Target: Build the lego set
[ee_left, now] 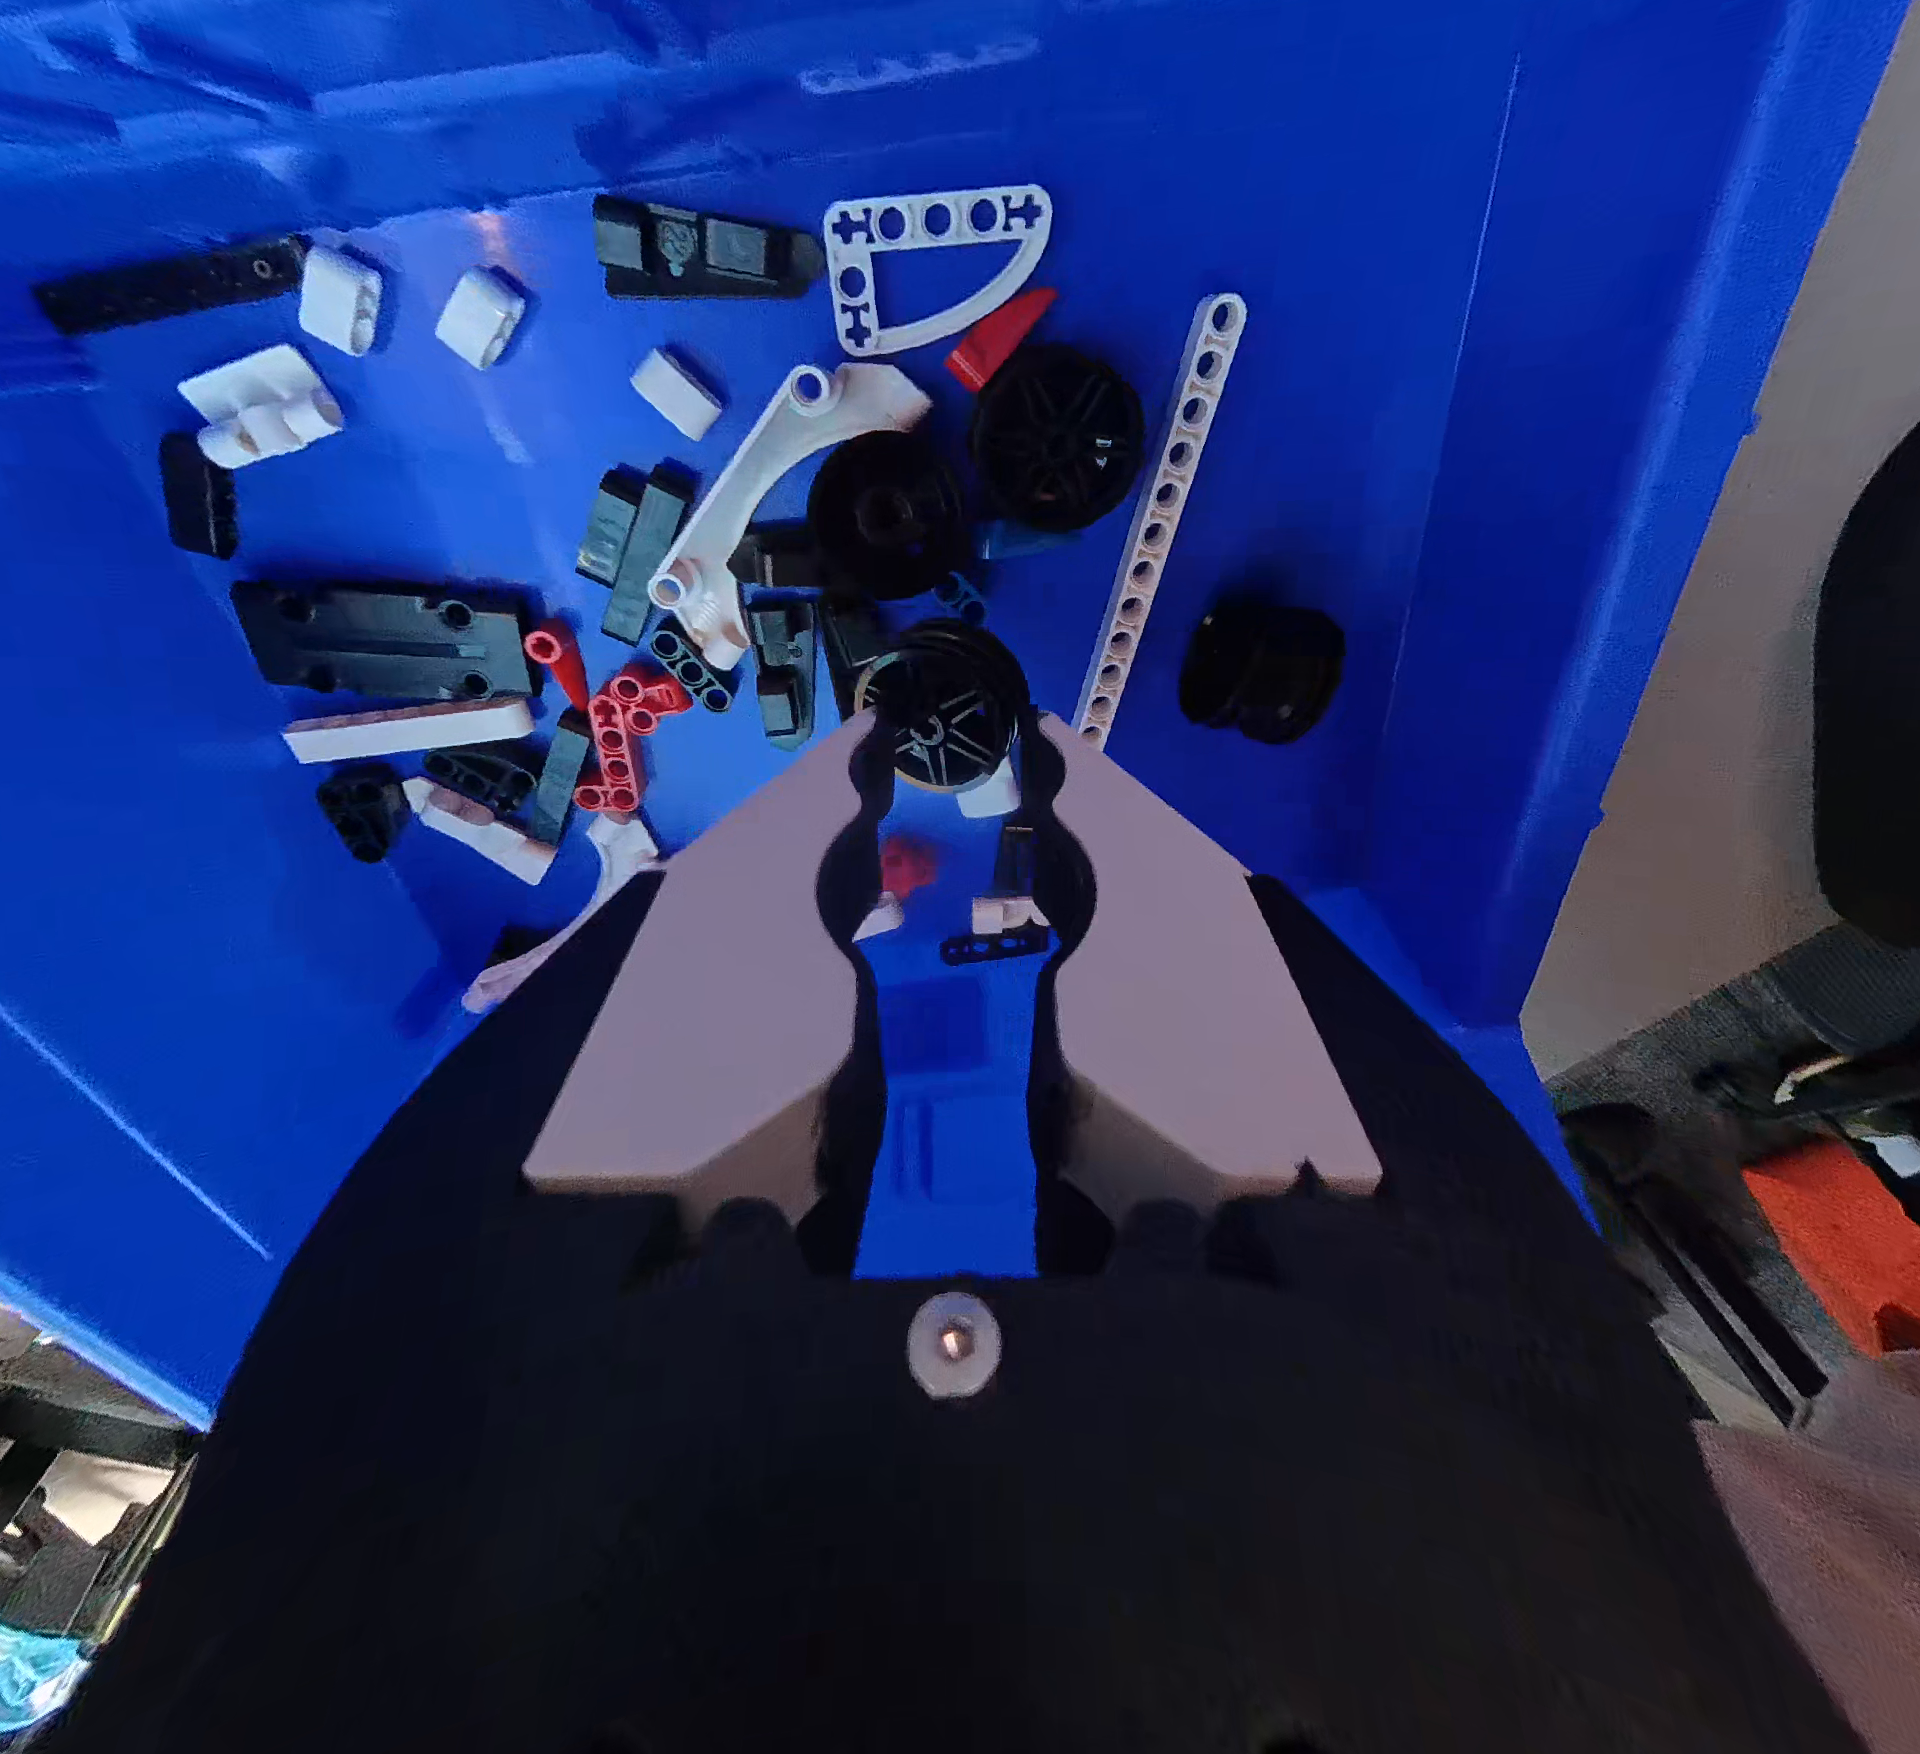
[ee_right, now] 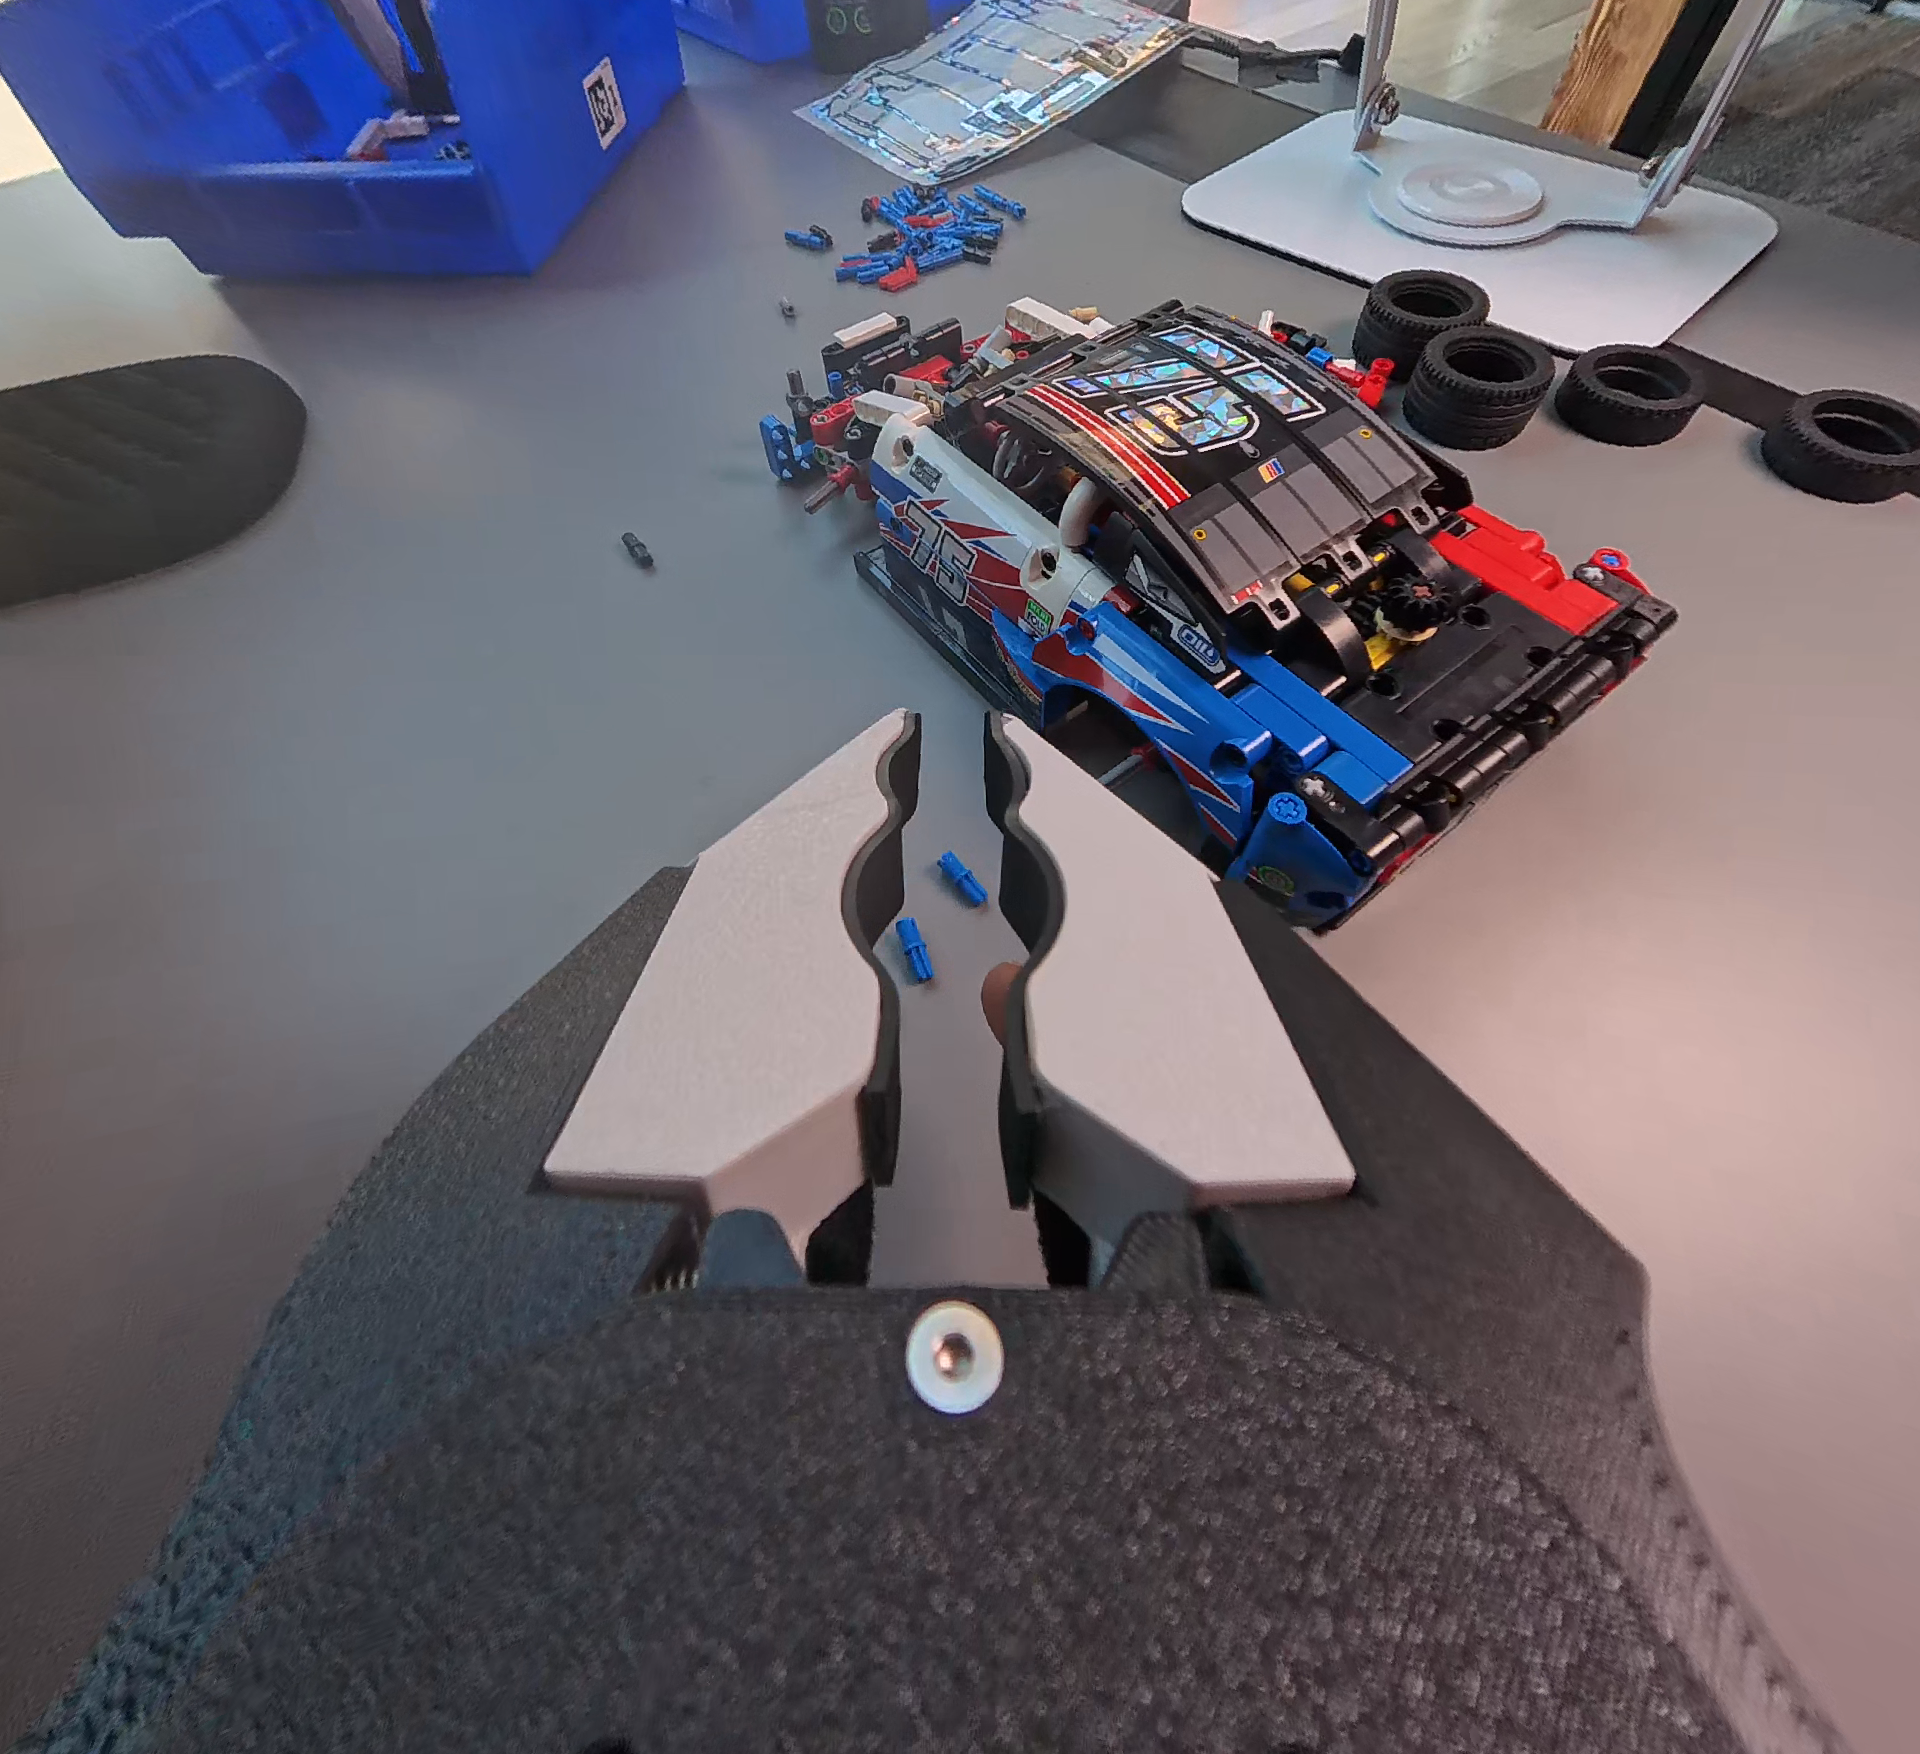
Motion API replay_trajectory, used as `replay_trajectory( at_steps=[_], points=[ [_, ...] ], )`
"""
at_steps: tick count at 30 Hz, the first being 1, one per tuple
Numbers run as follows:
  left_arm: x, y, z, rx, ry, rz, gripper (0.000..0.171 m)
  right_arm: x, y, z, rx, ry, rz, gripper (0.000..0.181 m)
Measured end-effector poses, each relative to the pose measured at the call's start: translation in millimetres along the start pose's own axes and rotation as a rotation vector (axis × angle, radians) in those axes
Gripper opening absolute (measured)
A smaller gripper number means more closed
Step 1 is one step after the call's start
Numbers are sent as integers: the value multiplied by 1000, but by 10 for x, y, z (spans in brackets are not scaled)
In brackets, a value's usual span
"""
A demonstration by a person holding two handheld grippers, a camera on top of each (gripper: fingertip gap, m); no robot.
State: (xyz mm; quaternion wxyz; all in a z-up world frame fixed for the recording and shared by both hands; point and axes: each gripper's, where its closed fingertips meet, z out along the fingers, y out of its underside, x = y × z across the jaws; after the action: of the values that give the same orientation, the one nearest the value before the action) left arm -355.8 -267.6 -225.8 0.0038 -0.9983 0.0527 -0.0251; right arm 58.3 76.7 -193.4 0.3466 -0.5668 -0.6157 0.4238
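In the left wrist view my left gripper (ee_left: 951, 722) reaches down into a blue bin (ee_left: 1558, 457) of loose Lego parts. Its two fingertips press on either side of a black spoked wheel rim (ee_left: 940, 702). Two more black rims (ee_left: 1058, 437) lie behind it and another black wheel (ee_left: 1262, 670) lies to the right. In the right wrist view my right gripper (ee_right: 951, 722) hovers over the grey table, jaws slightly apart and empty. Two blue pins (ee_right: 961, 878) lie on the table below it. The partly built race car (ee_right: 1195, 582) stands just to its right, without wheels.
The bin also holds a long white beam (ee_left: 1169, 509), a white curved frame (ee_left: 935, 260), a red beam (ee_left: 623, 738) and black panels (ee_left: 384, 639). On the table are several tyres (ee_right: 1475, 385), a pile of pins (ee_right: 925, 234), a sticker sheet (ee_right: 997, 78), a stand base (ee_right: 1475, 218) and the left gripper (ee_right: 416, 73) in its bin. There is about 55 cm between the tips of the two grippers.
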Motion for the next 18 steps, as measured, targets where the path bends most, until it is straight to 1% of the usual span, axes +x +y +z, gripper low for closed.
replay_trajectory(
  at_steps=[4,6,7,8,10,14,16,18],
  points=[
    [166,230,97,-127,85,7,23,11,20,-9,1,3,6,10],
    [203,361,128,-192,99,2,23,17,22,-9,3,3,7,10],
    [195,385,134,-199,91,0,24,20,22,-6,3,3,8,10],
    [199,377,124,-188,94,-2,30,21,22,-4,4,2,9,9],
    [175,301,72,-127,82,0,34,26,25,2,3,2,10,10],
    [-50,-33,-19,74,-21,-19,42,32,34,18,3,0,16,10],
    [-111,-177,2,143,-60,12,45,31,39,28,2,0,17,10],
    [-104,-283,66,174,-73,64,47,27,42,31,-1,1,14,10]
  ],
)
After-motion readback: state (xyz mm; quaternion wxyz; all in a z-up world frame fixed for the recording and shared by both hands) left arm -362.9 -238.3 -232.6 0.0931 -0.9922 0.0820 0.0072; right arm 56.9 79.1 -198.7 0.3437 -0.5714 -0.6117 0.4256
